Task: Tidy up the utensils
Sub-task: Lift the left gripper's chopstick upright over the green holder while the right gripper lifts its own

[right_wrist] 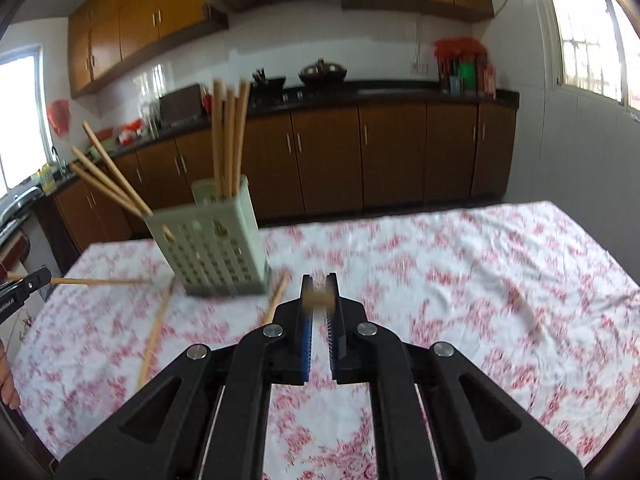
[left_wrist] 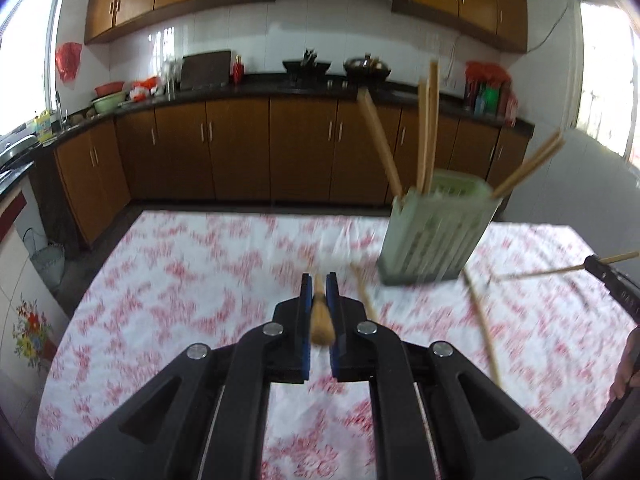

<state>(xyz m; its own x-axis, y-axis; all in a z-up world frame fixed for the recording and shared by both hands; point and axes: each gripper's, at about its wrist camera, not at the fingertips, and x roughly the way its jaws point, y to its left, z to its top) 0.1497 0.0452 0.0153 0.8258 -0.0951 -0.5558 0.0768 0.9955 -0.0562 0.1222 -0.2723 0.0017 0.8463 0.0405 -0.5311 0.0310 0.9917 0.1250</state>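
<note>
A pale green slotted holder (left_wrist: 436, 232) stands on the floral tablecloth with several wooden chopsticks (left_wrist: 428, 128) leaning out of it. My left gripper (left_wrist: 319, 280) is shut on one chopstick (left_wrist: 322, 322), seen end-on between the blue pads, above the table to the holder's left. My right gripper (right_wrist: 319, 280) is shut on another chopstick (right_wrist: 316, 299), to the right of the holder (right_wrist: 212, 252). Each gripper shows at the edge of the other's view, with its chopstick (right_wrist: 96, 281) pointing at the holder. Two loose chopsticks (right_wrist: 154, 336) (right_wrist: 278, 296) lie on the cloth in front of it.
The table (left_wrist: 180, 264) has a white cloth with a red flower print. Its far edge runs behind the holder. Brown kitchen cabinets (left_wrist: 240, 148) and a dark counter with pots line the back wall. A person's hand (left_wrist: 628, 364) shows at the right edge.
</note>
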